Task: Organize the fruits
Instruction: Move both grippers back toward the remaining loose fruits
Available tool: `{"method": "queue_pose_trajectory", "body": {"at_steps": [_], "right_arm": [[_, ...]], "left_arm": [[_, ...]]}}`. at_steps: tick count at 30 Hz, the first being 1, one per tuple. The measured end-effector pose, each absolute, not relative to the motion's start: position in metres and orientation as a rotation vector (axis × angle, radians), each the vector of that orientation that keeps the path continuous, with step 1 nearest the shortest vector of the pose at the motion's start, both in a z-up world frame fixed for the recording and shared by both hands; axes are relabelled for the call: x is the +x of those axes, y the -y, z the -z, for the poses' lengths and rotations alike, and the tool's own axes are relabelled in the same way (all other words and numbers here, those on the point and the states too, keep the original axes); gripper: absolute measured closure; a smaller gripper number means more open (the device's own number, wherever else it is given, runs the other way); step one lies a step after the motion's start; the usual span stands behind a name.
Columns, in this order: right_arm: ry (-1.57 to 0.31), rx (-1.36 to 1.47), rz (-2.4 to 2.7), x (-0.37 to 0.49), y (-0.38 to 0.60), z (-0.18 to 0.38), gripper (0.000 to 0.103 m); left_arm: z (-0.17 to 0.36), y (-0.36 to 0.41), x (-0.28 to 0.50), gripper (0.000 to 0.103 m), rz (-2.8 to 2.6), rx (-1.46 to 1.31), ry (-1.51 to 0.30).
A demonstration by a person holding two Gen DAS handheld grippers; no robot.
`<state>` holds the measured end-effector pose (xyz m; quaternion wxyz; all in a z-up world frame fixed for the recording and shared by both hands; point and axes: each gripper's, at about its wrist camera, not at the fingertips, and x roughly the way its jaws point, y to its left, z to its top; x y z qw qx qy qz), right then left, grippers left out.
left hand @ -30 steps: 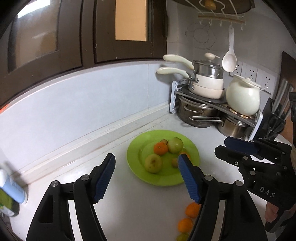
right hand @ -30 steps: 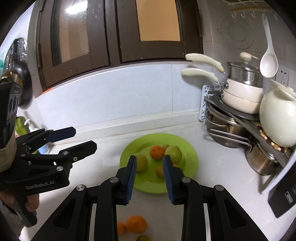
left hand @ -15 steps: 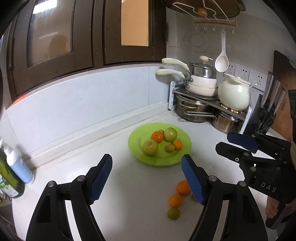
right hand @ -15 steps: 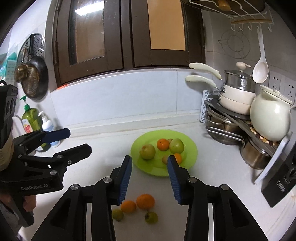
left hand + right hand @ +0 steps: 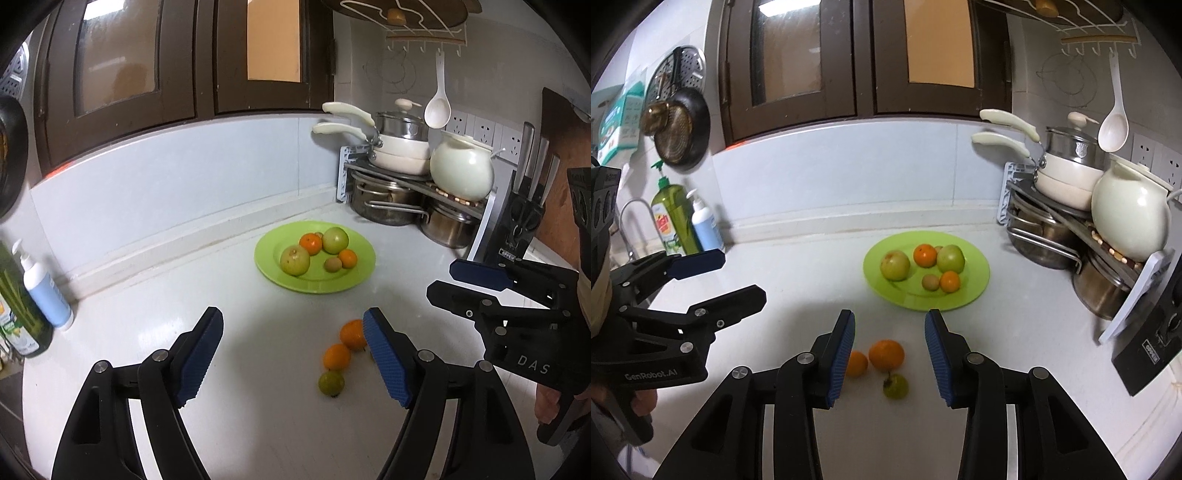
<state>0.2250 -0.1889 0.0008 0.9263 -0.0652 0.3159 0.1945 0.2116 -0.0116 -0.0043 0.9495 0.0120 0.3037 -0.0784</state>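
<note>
- Seen from the left wrist view, the left gripper (image 5: 293, 354) hangs over the white counter (image 5: 258, 406) with its jaws spread wide and nothing between the blue pads.
- Ahead lies the green plate (image 5: 354, 284), carrying two green apples, two oranges and a small brownish fruit.
- Nearer, three loose fruits sit on the counter: a larger orange (image 5: 351, 334) partly hidden behind the right pad, a smaller orange (image 5: 336, 356) and a green fruit (image 5: 331, 383).
- Off to the right, the right gripper (image 5: 439, 277) is in view, jaws parted and empty.
- Next, in the right wrist view, the right gripper (image 5: 890, 354) has its jaws apart, gripping nothing; the larger orange (image 5: 886, 355) and a green fruit with a stem (image 5: 896, 386) lie on the counter in the gap, untouched.
- Just beside the left pad sits the smaller orange (image 5: 857, 363), partly covered.
- Beyond the pads is the green plate (image 5: 975, 291); at left, the left gripper (image 5: 731, 275) is open.
</note>
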Motion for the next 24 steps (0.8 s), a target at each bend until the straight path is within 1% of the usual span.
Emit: {"method": "queue_pose_trajectory", "body": {"at_steps": [18, 24], "right_arm": [[-0.778, -0.194, -0.46, 0.233, 0.192, 0.049, 0.063], [-0.852, -0.196, -0.463, 0.245, 0.193, 0.076, 0.063]], "left_arm": [[0.06, 0.026, 0.218, 0.025, 0.207, 0.034, -0.735], [0.085, 0.028, 0.231, 0.026, 0.238, 0.011, -0.817]]}}
